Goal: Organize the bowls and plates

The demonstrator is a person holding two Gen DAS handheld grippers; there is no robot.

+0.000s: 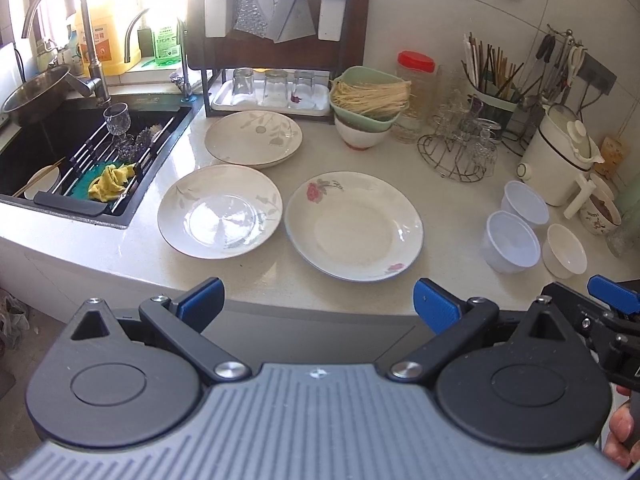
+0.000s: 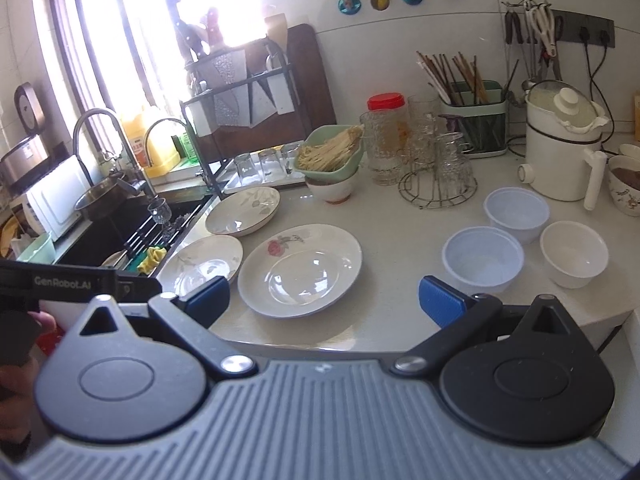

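Observation:
Three white plates lie flat on the pale counter: a rose-patterned plate (image 1: 354,226) (image 2: 300,270) nearest, a leaf-patterned plate (image 1: 219,211) (image 2: 200,264) to its left, and another leaf plate (image 1: 253,138) (image 2: 243,210) behind. To the right stand two translucent plastic bowls (image 1: 509,240) (image 2: 483,258) (image 1: 525,202) (image 2: 516,208) and a small white bowl (image 1: 565,250) (image 2: 574,253). My left gripper (image 1: 318,306) hangs open in front of the counter edge, holding nothing. My right gripper (image 2: 324,300) is open too, empty, just short of the rose plate.
A black sink (image 1: 52,148) with a rack, glass and yellow cloth lies left. A green bowl of noodles (image 1: 370,98) sits on a white bowl behind the plates. A glass-holder rack (image 1: 460,152), chopstick holder (image 1: 492,96) and white kettle (image 1: 556,160) crowd the back right.

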